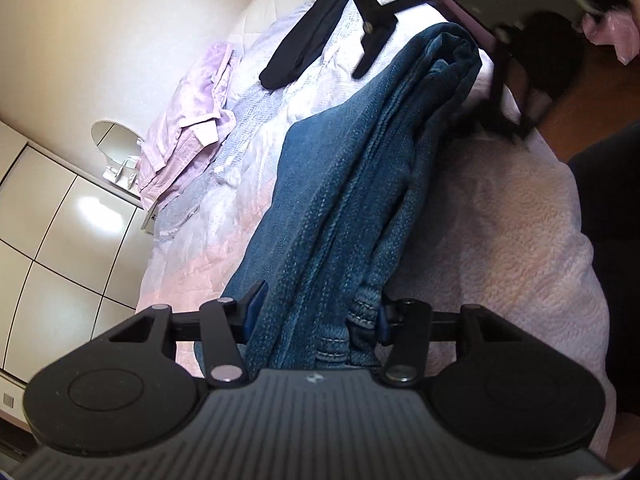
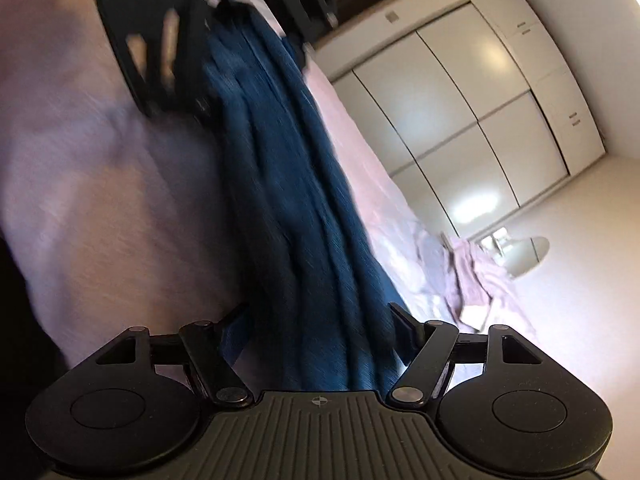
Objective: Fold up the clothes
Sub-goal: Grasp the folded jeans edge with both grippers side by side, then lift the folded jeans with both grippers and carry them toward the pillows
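Blue jeans (image 1: 352, 168) are stretched lengthwise between my two grippers above a bed with a pale pink quilt (image 1: 500, 216). My left gripper (image 1: 320, 312) is shut on the hem end of the jeans. In the left wrist view the right gripper (image 1: 436, 68) shows at the top, at the far bunched end of the jeans. In the right wrist view, which is blurred by motion, my right gripper (image 2: 320, 320) is shut on the jeans (image 2: 296, 200), and the left gripper (image 2: 208, 40) holds their far end.
A lilac shirt (image 1: 188, 120) lies crumpled on the bed near the wall. A black garment (image 1: 308, 36) lies farther up the bed. White wardrobe doors (image 2: 460, 120) and a round white lamp (image 2: 524, 256) stand beyond the bed. Wooden floor (image 1: 580, 92) lies beside it.
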{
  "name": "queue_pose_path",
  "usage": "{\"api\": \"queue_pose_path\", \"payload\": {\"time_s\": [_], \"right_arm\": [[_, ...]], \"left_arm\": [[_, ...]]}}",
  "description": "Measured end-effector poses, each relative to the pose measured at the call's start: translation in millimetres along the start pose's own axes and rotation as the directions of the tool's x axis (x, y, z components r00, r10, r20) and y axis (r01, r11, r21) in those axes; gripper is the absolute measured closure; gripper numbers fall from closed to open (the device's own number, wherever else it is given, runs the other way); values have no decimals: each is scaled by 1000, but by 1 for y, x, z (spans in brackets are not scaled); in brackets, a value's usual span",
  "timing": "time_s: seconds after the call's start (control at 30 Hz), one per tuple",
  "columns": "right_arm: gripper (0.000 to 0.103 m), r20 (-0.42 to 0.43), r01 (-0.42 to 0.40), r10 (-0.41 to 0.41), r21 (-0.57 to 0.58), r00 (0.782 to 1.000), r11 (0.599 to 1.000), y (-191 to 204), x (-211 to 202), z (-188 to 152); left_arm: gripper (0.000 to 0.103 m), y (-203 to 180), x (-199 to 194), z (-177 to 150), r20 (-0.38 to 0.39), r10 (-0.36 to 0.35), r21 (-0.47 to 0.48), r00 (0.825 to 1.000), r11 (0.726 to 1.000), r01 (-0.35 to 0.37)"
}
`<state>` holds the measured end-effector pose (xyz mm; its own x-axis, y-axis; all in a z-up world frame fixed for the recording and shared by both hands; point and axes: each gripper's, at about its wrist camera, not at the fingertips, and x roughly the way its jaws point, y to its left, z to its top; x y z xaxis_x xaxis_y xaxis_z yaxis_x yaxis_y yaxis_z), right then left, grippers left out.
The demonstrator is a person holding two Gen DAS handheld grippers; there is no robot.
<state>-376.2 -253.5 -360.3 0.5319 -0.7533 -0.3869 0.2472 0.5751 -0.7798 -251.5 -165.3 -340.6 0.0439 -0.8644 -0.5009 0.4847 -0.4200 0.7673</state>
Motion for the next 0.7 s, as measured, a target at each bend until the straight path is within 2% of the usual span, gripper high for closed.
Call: {"api": "queue_pose_path", "payload": {"time_s": [0.1,0.17,0.27,0.37,0.63,0.7], "right_arm": [[34,-22,-7,7,-9,1000,1000,-10,4,-7],[54,-37,-13,12,-15,999,1000,-16,6,-12],[59,-60,-20,19,-24,998,1000,-26,10,-18],[60,-82,-28,26,-32,996,999,-36,14,-25],[61,-69,-23,19,-46,997,999,-47,19,-15],[61,-71,-26,22,-47,997,999,-49,18,-14]], "left_arm": [[47,-6,2,-1,-6,3,12,1000,1000,-3],[43,-12,4,-1,-15,6,31,1000,1000,-6],[42,-23,3,-7,-36,21,96,999,995,-18],[41,-26,-3,-17,-52,39,139,998,990,-31],[38,-44,7,-20,-65,82,267,994,962,-62],[46,-40,9,-19,-84,56,224,995,974,-36]]}}
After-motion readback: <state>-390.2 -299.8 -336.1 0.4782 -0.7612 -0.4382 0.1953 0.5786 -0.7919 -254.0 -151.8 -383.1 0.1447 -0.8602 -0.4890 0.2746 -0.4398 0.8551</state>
